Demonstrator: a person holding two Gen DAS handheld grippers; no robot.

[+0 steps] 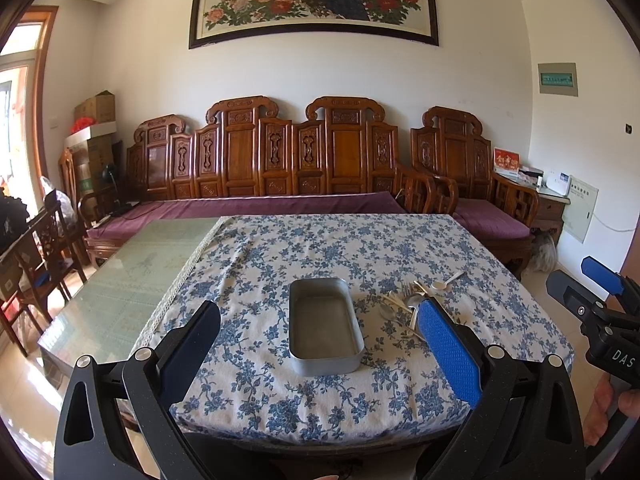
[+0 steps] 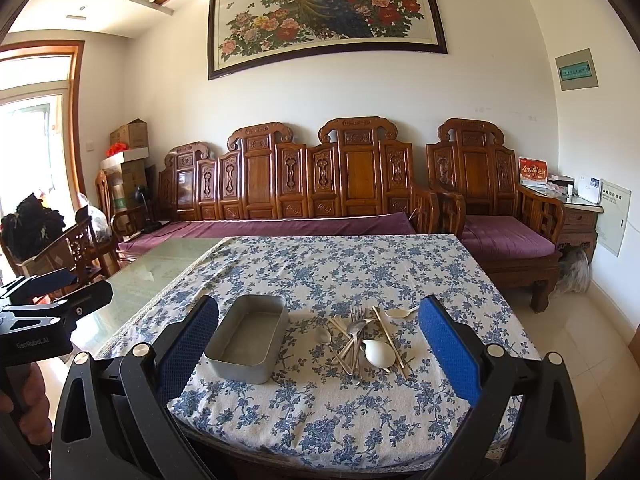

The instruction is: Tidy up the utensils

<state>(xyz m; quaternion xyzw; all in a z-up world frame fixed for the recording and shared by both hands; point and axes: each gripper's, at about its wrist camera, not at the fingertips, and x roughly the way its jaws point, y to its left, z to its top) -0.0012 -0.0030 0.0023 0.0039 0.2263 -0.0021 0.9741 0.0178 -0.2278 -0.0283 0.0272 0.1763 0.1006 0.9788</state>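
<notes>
Now we hold both grippers — left (image 1: pixel 320 352), right (image 2: pixel 320 356) — jaws spread, above the tin (image 2: pixel 248 336) beside the cutlery (image 2: pixel 360 340).

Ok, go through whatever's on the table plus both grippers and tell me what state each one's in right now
Metal tray: empty, upright on the tablecloth.
Utensil pile: loose heap right of the tray, none in it.
Small white spoon: lying apart behind the heap.
Left gripper: open, holding nothing.
Right gripper: open, holding nothing.
Tablecloth: spread flat, covering part of the table.
</notes>
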